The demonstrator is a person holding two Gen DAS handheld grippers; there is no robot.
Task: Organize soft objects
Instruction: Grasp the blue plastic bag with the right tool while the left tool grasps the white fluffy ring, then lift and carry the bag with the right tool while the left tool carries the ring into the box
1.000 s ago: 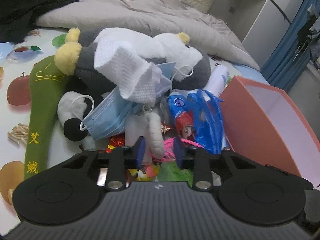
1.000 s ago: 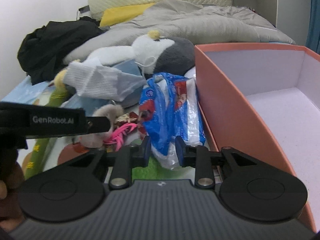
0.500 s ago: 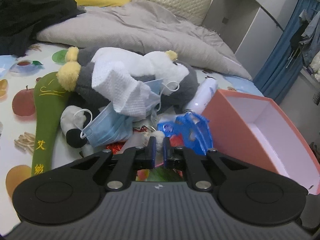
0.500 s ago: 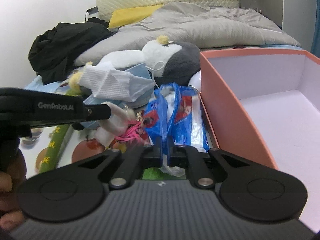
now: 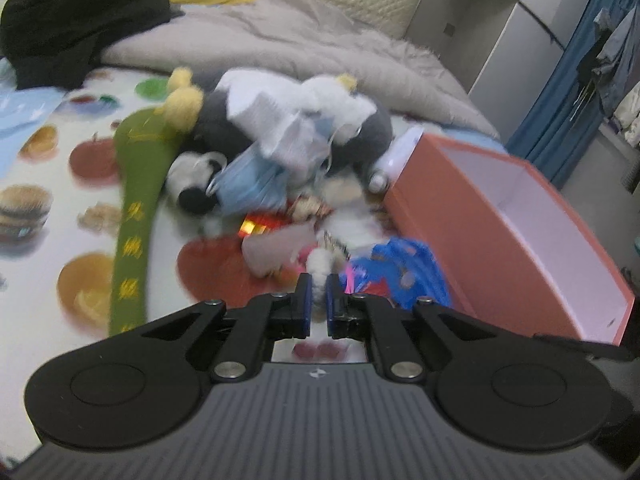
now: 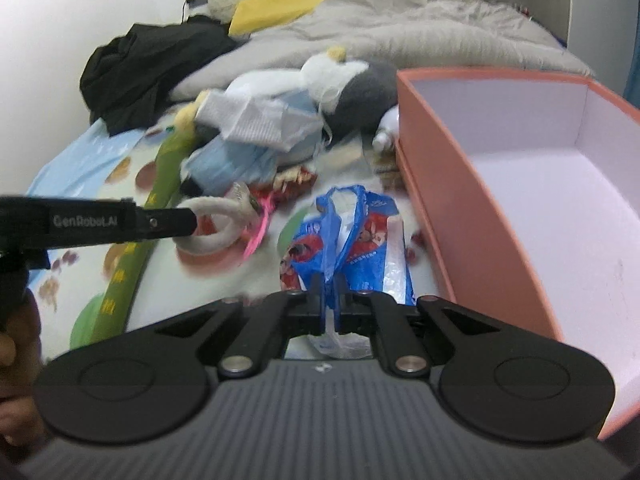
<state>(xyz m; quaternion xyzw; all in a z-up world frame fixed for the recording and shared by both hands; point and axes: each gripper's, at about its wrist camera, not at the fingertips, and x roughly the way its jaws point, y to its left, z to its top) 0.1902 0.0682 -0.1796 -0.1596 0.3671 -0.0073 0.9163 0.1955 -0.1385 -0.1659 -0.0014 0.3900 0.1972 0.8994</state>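
Note:
My left gripper (image 5: 317,288) is shut on a fuzzy white ring-shaped plush (image 5: 320,266) with pink strands, lifted above the bed; the plush also shows in the right wrist view (image 6: 214,224) at the left gripper's fingertips (image 6: 188,222). My right gripper (image 6: 329,294) is shut on a blue plastic bag of tissues (image 6: 352,240), also seen in the left wrist view (image 5: 404,276). An open orange box (image 6: 472,216) with a white inside stands to the right (image 5: 480,240). A pile of plush toys, face masks and a white cloth (image 5: 280,144) lies behind.
A long green plush (image 5: 134,216) lies at the left on the fruit-print sheet. A white bottle (image 5: 394,156) rests by the box's far corner. Black clothing (image 5: 76,20), a grey duvet (image 5: 320,48) and a yellow pillow lie farther back.
Both grippers closed from open: the left on the white ring plush, the right on the blue bag. Both then pulled back and up, drawing their objects out of the pile.

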